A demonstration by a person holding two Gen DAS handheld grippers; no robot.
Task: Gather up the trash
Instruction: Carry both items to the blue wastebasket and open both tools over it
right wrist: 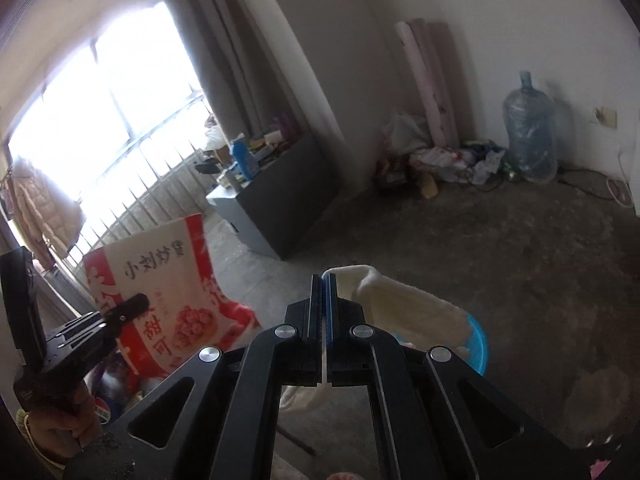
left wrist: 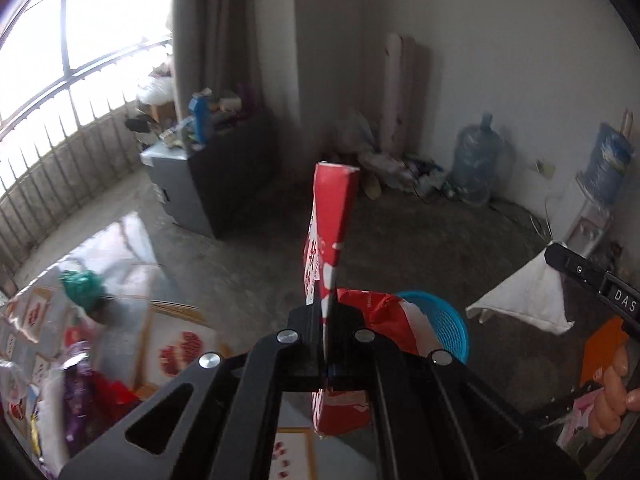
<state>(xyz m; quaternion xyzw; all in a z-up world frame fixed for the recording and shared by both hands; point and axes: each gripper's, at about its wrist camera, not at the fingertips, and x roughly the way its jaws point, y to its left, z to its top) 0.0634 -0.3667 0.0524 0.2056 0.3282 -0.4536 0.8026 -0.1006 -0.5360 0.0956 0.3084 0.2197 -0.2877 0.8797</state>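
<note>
Left tool (left wrist: 325, 300) clamped on a red-and-white snack bag (left wrist: 330, 232), held upright over the concrete floor (left wrist: 460, 232). Right tool (right wrist: 324, 280) pinching a white cloth (right wrist: 412, 308), blue basket (right wrist: 476, 344) just behind at 3 o'clock.

Right gripper (right wrist: 324, 280) clamps white cloth (right wrist: 412, 304) above blue basket (right wrist: 478, 344); left gripper (right wrist: 138, 302) pinches red-white snack bag (right wrist: 168, 280).

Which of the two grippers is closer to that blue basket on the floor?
Hard to call. The right gripper holds its white cloth draped right over the blue basket; the left gripper holds a red snack bag just beside it.
</note>
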